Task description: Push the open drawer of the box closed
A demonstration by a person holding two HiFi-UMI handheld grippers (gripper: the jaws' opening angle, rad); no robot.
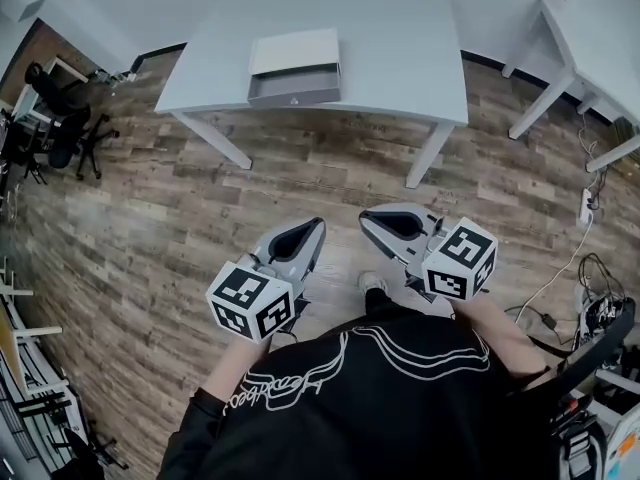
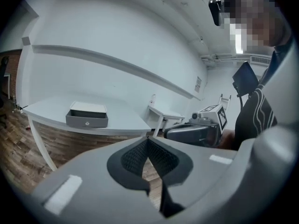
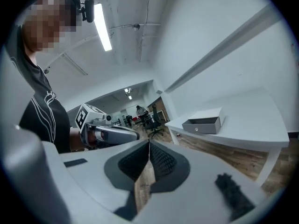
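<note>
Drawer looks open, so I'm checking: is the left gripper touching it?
Apart. Head view: the left gripper hangs over the floor, well short of the drawer on the table.

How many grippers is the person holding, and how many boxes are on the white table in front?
Grippers: 2, the left gripper and the right gripper, both shut and empty.
Boxes: 1, the white box with its grey drawer pulled open.
Total: 3

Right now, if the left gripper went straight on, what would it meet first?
The shut left gripper points across open air above the brown wood-plank floor toward the front edge of the white table, right of the grey box with the open drawer. Likely that edge first; depth is unclear.
</note>
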